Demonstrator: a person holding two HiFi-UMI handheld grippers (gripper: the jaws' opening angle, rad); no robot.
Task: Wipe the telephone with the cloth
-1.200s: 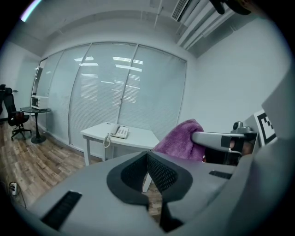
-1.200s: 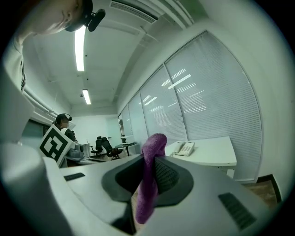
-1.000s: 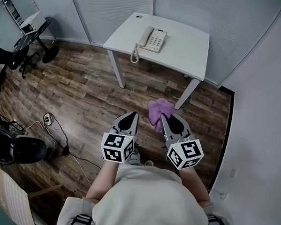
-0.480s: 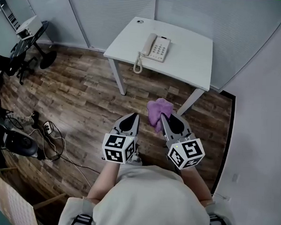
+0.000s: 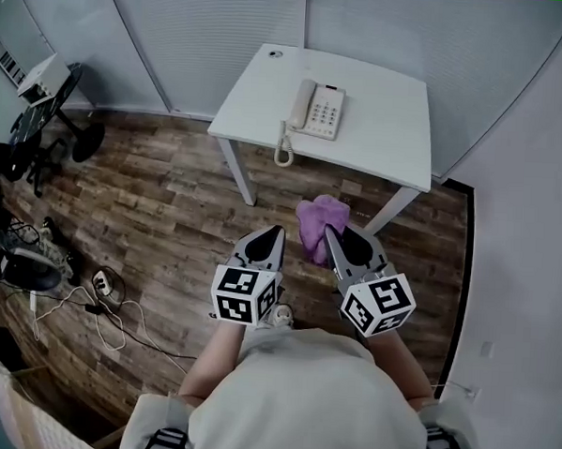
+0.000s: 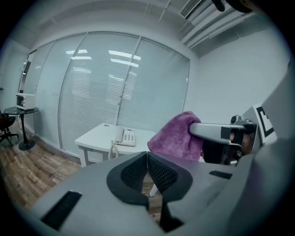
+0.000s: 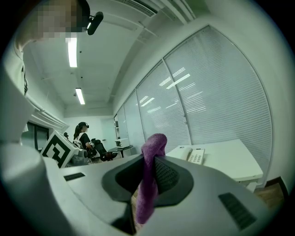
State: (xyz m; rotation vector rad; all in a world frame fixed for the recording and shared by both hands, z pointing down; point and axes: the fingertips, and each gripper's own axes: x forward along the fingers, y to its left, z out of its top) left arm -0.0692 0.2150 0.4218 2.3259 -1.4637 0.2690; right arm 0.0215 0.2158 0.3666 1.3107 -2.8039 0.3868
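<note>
While the right gripper (image 5: pixel 329 235) pinched the purple cloth (image 5: pixel 315 219) between its jaws, the left gripper (image 5: pixel 277 232) just beside it had its jaws pressed together on nothing. Each carried a cube (image 5: pixel 244 295) printed with black-and-white square patterns. The cloth hung above the wooden floor (image 5: pixel 170 194), short of the white table (image 5: pixel 389 131). The telephone (image 5: pixel 317 109) lay on that table, well ahead of both grippers, its coiled cord (image 5: pixel 283 151) dangling over the near edge.

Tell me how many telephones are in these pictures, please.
1. The telephone lies on the white table, ahead of the person, its coiled cord hanging over the table's near edge. No second one shows, though one could be hidden outside the views.
</note>
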